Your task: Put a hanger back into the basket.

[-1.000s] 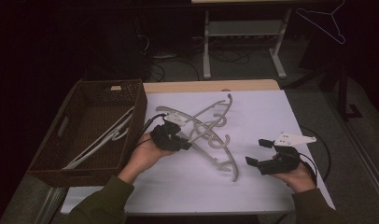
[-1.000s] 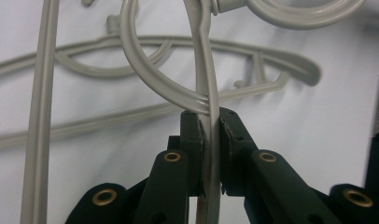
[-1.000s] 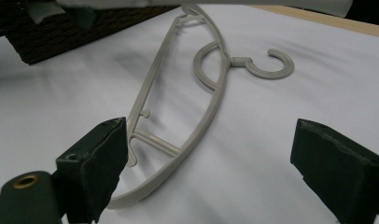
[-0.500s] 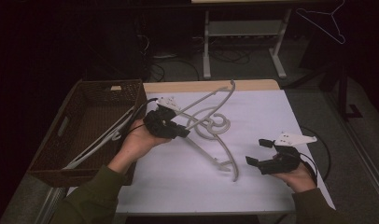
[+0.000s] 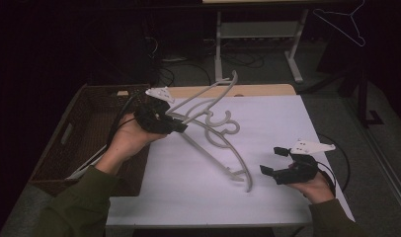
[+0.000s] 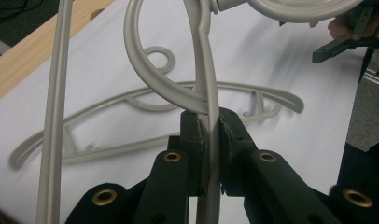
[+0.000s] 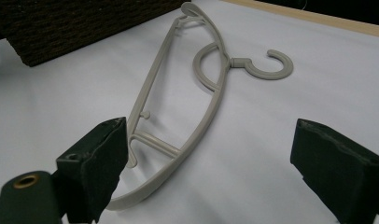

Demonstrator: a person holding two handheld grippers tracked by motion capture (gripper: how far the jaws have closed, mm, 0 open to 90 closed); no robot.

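Left claw (image 5: 181,127) is clamped on the thin arm of a grey plastic hanger (image 5: 208,96), close under its hook; in the left gripper view the pads (image 6: 200,140) pinch that strip flat between them. The held hanger is off the surface, tilted up over the basket's near corner, one end high. I judge the grip sits near the hook so the long frame balances and swings clear toward the basket (image 5: 65,148), where a pale hanger (image 5: 90,160) already lies on the bottom.

Second hanger (image 5: 223,143) lies flat on the white surface (image 5: 272,123), right of the basket, its hook pointing toward the far edge, its near end just beside my right claw (image 5: 277,162).

Right claw: jaws wide apart, nothing between them, resting low on the surface, likely waiting its turn at that hanger.

No brand, label or writing readable on hangers, basket or surface.
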